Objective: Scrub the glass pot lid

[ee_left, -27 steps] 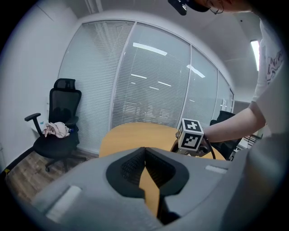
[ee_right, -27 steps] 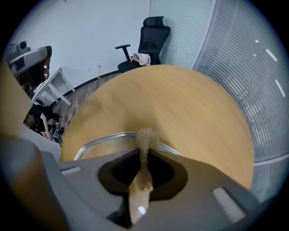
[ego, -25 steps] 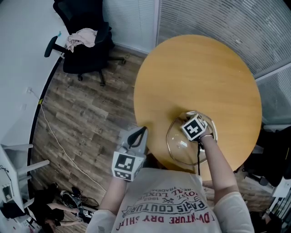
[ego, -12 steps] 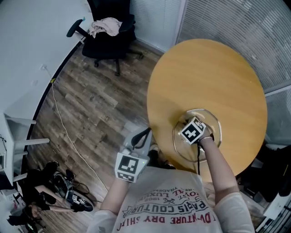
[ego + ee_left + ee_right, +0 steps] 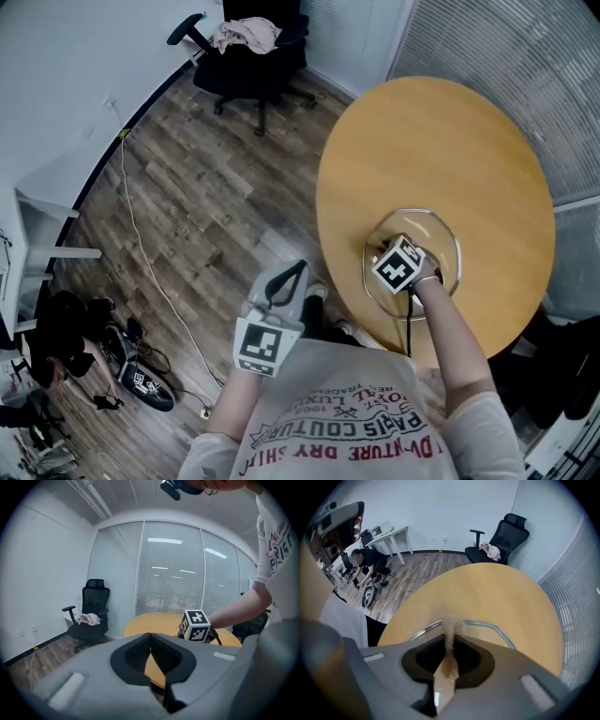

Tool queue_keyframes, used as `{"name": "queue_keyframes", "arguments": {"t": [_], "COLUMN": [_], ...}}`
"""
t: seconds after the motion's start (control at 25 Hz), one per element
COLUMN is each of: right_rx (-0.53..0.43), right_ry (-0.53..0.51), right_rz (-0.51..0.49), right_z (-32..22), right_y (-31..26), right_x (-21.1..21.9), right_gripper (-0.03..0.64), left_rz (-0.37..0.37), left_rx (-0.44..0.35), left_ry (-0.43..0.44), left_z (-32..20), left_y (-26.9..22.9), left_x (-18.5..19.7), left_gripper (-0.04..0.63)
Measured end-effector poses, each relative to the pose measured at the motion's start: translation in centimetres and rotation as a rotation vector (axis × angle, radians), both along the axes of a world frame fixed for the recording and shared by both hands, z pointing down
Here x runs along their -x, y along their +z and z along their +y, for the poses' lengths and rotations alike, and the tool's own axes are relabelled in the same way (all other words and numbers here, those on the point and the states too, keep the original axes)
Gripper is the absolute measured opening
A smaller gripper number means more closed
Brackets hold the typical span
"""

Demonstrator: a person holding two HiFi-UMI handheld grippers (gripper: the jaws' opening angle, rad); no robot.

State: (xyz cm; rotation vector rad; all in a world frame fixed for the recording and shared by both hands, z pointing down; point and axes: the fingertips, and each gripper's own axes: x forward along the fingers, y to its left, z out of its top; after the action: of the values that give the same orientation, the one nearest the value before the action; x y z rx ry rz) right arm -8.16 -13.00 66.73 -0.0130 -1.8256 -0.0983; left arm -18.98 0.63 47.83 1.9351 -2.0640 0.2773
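A glass pot lid (image 5: pixel 446 232) with a metal rim lies flat on the round wooden table (image 5: pixel 441 141), near its front edge. My right gripper (image 5: pixel 387 247) is over the lid's near-left part, shut on a brownish scrub pad (image 5: pixel 451 632). In the right gripper view the pad pokes out between the jaws, and the lid rim (image 5: pixel 487 624) curves just beyond it. My left gripper (image 5: pixel 287 279) hangs off the table over the floor, to the lid's left. Its jaws (image 5: pixel 151 654) are shut with nothing between them.
A black office chair (image 5: pixel 253 42) with a cloth on it stands at the far side of the room. A cable (image 5: pixel 141 246) runs across the wood floor. A person (image 5: pixel 70 347) crouches by bags at the left, near a white desk (image 5: pixel 37 234). Blinds line the walls behind the table.
The head view has swung, so the table sits further right in frame. The right gripper has slid from the lid's far middle toward its near-left part. The left gripper stays put.
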Motion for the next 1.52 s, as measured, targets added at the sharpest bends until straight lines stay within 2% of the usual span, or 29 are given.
{"name": "queue_keyframes", "arguments": {"t": [0.24,0.56,0.92,1.24,1.4,1.52], "right_rx": [-0.007,0.025,0.041,0.091,0.127,0.102], "right_ry": [-0.104,-0.208,-0.257,-0.215,-0.091,0.003], "right_rz": [0.027,0.016,-0.005,-0.048,-0.136,-0.196], "right_z": [3.2,6.4,9.7,11.4,10.7,8.7], "right_y": [0.0,0.0,0.0,-0.4,-2.3,-4.3], "right_x": [-0.6,-2.6,-6.0,-9.2,-10.6,-11.1], "right_gripper": [0.055,0.055,0.055,0.055,0.055,0.055], "left_rz": [0.024,0.032,0.065,0.066,0.063,0.064], "left_rx": [-0.003,-0.006,-0.013,-0.003,0.001,-0.002], "left_ry": [-0.039,-0.085,-0.127,-0.121,-0.092,-0.056], "left_z": [2.3,4.8,6.1,6.3,5.5,4.3], "left_y": [-0.2,-0.1,-0.7,-1.0,-1.3,-1.9], "left_x": [-1.0,-2.5,-4.7,-7.2,-8.3,-8.8], "left_gripper": [0.008,0.008,0.008,0.008,0.008,0.008]}}
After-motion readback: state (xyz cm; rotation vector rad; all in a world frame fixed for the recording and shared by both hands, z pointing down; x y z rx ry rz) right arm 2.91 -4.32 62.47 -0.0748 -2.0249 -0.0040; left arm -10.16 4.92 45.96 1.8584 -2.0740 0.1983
